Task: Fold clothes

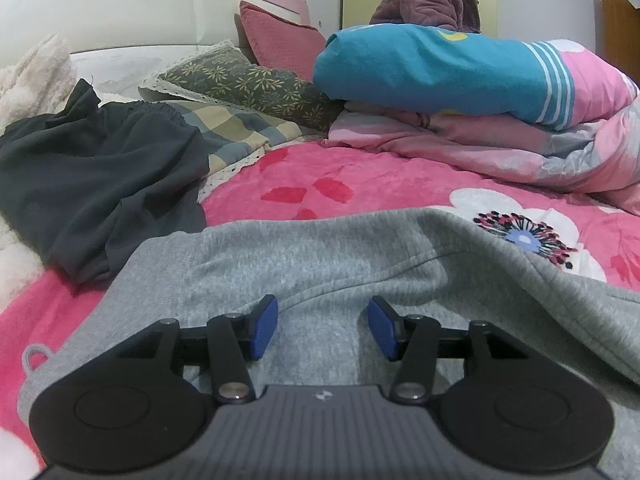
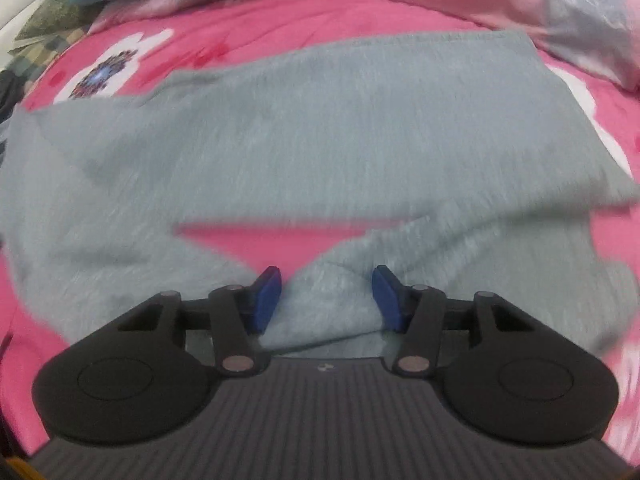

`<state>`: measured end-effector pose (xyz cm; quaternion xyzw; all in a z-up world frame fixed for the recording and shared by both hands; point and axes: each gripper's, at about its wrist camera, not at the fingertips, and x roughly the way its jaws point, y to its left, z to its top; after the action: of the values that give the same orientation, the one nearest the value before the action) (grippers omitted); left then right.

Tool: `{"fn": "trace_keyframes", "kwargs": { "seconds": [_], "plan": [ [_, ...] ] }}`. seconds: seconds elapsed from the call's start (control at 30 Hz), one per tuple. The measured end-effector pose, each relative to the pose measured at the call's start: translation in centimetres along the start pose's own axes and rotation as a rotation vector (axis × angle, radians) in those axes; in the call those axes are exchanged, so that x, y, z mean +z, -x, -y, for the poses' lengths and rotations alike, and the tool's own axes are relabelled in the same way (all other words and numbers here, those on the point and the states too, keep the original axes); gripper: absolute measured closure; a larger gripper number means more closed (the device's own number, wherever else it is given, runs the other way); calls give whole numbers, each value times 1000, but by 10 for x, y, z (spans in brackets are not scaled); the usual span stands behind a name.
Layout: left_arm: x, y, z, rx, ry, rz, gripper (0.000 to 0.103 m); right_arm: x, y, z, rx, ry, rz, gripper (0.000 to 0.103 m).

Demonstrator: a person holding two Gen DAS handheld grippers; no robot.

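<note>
both the left gripper point(image 1: 323, 326) and right gripper point(image 2: 326, 298) hover agape over the grey garment point(image 1: 320, 256).

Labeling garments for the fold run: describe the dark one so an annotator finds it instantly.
Start at the pink floral blanket covering the bed and go to its left edge in the left wrist view. The dark charcoal garment lies crumpled there, overlapping a checked pillow. Unlike the light grey fleece garment beside it, it is thin, smooth and nearly black.
</note>
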<state>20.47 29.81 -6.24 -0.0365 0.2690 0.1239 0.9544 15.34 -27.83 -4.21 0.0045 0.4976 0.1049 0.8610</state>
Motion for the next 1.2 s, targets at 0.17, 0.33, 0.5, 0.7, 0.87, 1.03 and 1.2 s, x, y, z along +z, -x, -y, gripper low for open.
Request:
{"fn": "trace_keyframes", "kwargs": {
  "seconds": [0.17, 0.33, 0.5, 0.7, 0.87, 1.03, 1.2],
  "plan": [
    [0, 0, -1, -4, 5, 1, 51, -35, 39, -24, 110, -42, -122, 53],
    [0, 0, -1, -1, 2, 0, 51, -78, 74, -65, 309, -48, -231, 50],
    [0, 0, -1, -2, 3, 1, 51, -68, 111, -63, 397, -77, -90, 50],
    [0, 0, -2, -4, 6, 1, 51, -20, 92, 55, 299, -509, 258, 34],
    [0, -1, -3, -6, 8, 1, 50, -6, 8, 133, 106, -786, 285, 58],
    [-1, -1, -3, -11, 13, 2, 50, -2, -26, 137, 121, -858, 411, 80],
    [-1, -1, -4, -14, 18, 3, 50, -17, -9, 150, 205, -1004, 533, 99]
  ]
}}
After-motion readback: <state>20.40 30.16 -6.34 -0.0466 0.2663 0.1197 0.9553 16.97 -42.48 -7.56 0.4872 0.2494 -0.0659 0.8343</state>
